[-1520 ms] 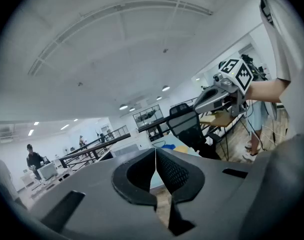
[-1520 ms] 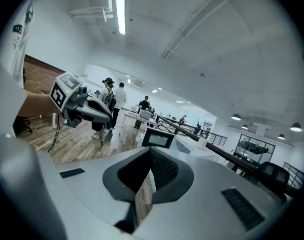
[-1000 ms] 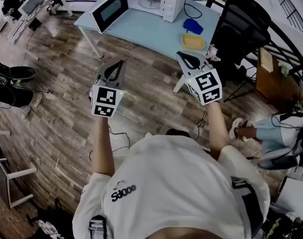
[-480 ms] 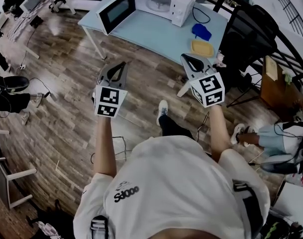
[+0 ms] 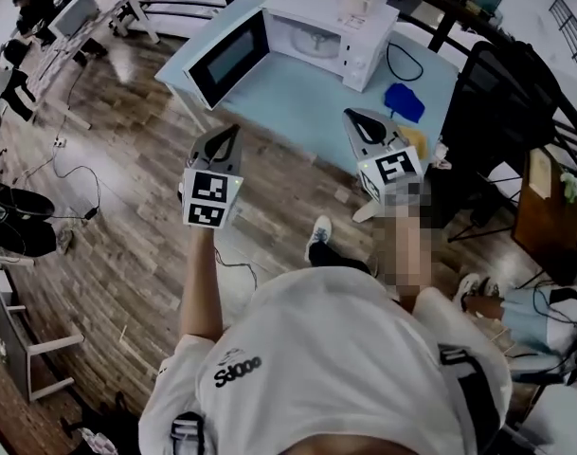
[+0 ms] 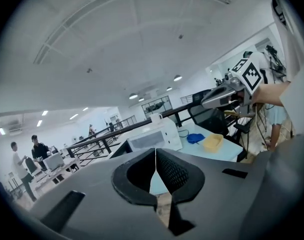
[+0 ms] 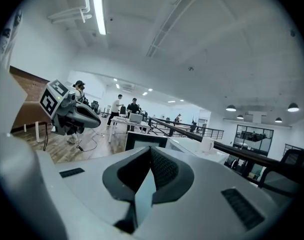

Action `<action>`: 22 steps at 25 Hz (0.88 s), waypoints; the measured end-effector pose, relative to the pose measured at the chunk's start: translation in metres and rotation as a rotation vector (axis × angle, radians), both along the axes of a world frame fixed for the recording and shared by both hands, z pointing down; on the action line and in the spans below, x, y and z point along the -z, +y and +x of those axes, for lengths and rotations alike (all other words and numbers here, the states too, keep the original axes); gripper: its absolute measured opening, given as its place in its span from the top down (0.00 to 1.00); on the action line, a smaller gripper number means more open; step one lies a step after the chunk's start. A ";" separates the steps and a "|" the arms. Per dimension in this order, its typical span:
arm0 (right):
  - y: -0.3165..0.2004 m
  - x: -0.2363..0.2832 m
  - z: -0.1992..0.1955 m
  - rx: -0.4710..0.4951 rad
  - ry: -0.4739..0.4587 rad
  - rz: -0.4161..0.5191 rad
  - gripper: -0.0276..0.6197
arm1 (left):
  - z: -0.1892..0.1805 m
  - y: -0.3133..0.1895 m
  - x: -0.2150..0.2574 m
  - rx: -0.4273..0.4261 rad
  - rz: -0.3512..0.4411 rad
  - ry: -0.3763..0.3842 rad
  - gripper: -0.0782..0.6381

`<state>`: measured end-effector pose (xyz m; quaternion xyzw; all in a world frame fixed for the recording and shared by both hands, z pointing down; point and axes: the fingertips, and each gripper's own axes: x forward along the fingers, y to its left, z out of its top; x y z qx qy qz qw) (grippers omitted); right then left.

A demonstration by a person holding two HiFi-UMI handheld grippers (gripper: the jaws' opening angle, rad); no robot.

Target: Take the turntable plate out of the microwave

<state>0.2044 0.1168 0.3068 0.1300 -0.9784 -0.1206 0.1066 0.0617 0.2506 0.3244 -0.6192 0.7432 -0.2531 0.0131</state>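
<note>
Both grippers are held side by side over the wooden floor, on the near side of the table and pointed toward it. The left gripper is seen with its jaws pressed fully together and nothing between them; the right gripper is likewise closed and empty. At the far side of the pale blue table a white microwave is set, its door swung wide open to the left. The plate is made out as a pale disc inside the cavity, well apart from both grippers. A blue object and a yellow tub are laid on the table's right part
</note>
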 end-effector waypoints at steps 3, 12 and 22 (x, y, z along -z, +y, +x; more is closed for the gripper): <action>-0.044 0.011 -0.027 0.030 -0.005 0.019 0.95 | -0.024 -0.051 0.012 -0.001 0.003 -0.011 0.86; -0.166 0.013 -0.081 0.037 0.005 -0.031 0.95 | -0.074 -0.181 0.021 -0.006 -0.005 0.034 0.87; -0.233 -0.014 -0.126 0.033 0.022 -0.105 0.95 | -0.123 -0.266 0.000 -0.002 0.012 0.142 0.87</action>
